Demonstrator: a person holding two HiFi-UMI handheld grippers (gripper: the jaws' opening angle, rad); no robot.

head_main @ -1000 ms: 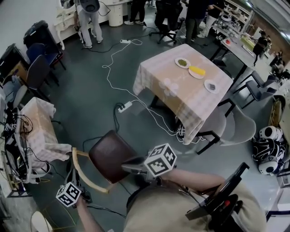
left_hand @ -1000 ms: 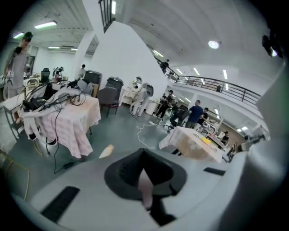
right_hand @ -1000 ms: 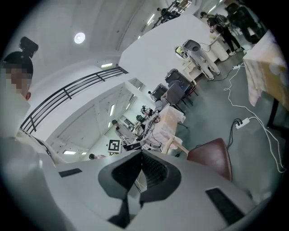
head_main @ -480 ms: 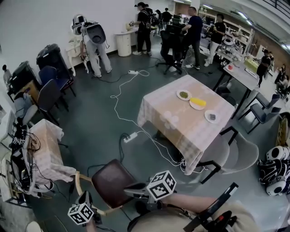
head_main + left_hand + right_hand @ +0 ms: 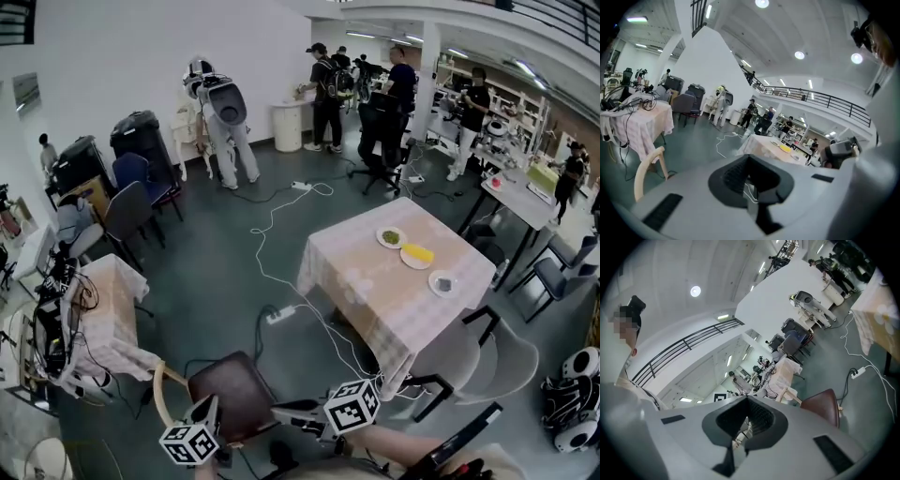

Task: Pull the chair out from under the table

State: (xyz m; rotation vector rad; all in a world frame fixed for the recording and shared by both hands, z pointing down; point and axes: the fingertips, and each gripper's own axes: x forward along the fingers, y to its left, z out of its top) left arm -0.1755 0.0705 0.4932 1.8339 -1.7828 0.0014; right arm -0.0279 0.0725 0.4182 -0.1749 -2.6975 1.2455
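Pretty much done: chair sits clear of the counter, just ahead of left gripper and right gripper, both closed, empty I think.

This is a large robotics lab hall. A white humanoid robot stands by the far wall and a cable-heaped bench sits at the left. Extension cords snake across the grey floor past a cloth-covered table. A railed mezzanine runs overhead.
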